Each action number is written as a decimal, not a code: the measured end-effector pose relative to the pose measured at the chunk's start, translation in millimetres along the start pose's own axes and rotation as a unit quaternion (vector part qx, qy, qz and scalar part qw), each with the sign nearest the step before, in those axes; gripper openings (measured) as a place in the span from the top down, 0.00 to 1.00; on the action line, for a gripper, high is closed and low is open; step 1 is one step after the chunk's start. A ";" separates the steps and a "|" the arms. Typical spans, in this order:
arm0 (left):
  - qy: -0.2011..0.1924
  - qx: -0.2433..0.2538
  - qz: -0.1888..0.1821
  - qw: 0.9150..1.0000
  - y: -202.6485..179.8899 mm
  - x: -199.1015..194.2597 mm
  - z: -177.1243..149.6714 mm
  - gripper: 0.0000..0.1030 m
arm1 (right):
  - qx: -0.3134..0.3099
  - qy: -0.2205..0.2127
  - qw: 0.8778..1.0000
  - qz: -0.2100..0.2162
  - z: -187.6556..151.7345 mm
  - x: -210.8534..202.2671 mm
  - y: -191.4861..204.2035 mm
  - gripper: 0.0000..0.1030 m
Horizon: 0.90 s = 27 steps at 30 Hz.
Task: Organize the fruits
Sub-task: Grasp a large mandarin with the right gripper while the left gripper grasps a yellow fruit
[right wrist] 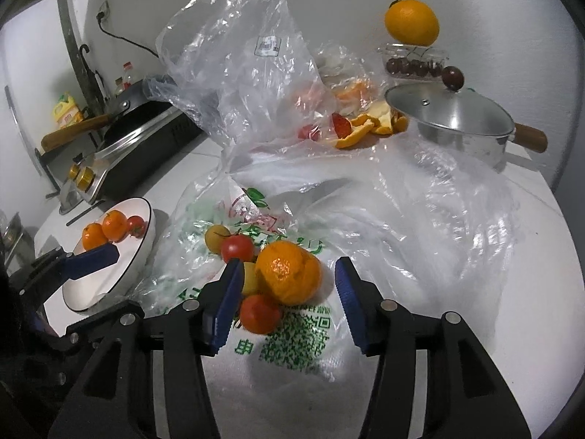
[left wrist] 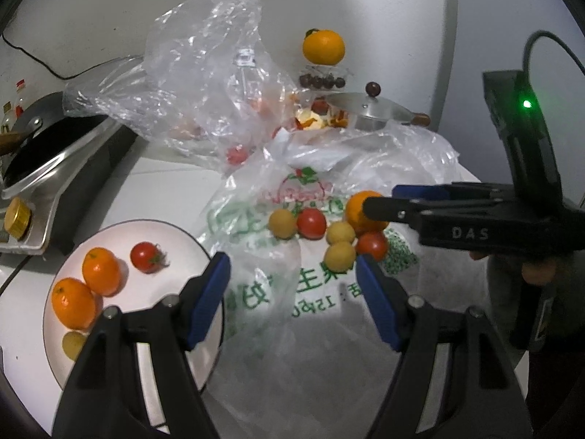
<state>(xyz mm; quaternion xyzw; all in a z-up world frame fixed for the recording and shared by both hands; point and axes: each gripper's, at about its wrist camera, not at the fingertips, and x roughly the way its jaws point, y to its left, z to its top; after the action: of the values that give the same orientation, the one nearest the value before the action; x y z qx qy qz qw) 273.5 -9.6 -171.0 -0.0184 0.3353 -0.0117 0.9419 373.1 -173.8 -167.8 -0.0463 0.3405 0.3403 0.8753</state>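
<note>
A white plate at the left holds two tangerines, a tomato and a small yellow fruit. A pile of fruit lies on a printed plastic bag: a tangerine, two tomatoes and yellow fruits. My right gripper is open with its jaws on either side of the tangerine, not touching it. In the left wrist view the right gripper reaches in from the right. My left gripper is open and empty, over the plate's edge and the bag.
Crumpled clear bags stand behind the pile. A lidded steel pot is at the back right, with orange peels beside it. A large orange sits on a clear box of dark fruit. A stove with a black pan is at the left.
</note>
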 end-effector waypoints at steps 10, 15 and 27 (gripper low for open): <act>0.006 0.002 0.004 1.000 -2.9 11.7 0.7 0.30 | -0.004 0.018 1.000 0.007 1.2 16.4 -2.4 0.47; 0.002 0.019 0.009 1.000 -9.9 14.6 1.6 0.30 | -0.005 0.019 1.000 0.015 -0.1 18.8 -3.2 0.53; 0.015 0.048 0.005 0.999 -26.3 29.2 7.8 0.30 | 0.009 -0.012 1.000 0.019 -1.7 -7.8 -16.6 0.53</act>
<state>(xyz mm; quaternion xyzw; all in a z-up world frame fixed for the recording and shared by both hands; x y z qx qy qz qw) 300.7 -36.6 -182.3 0.0288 0.3481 -0.0234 0.9367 378.4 -191.4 -166.7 -0.0281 0.3339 0.3547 0.8729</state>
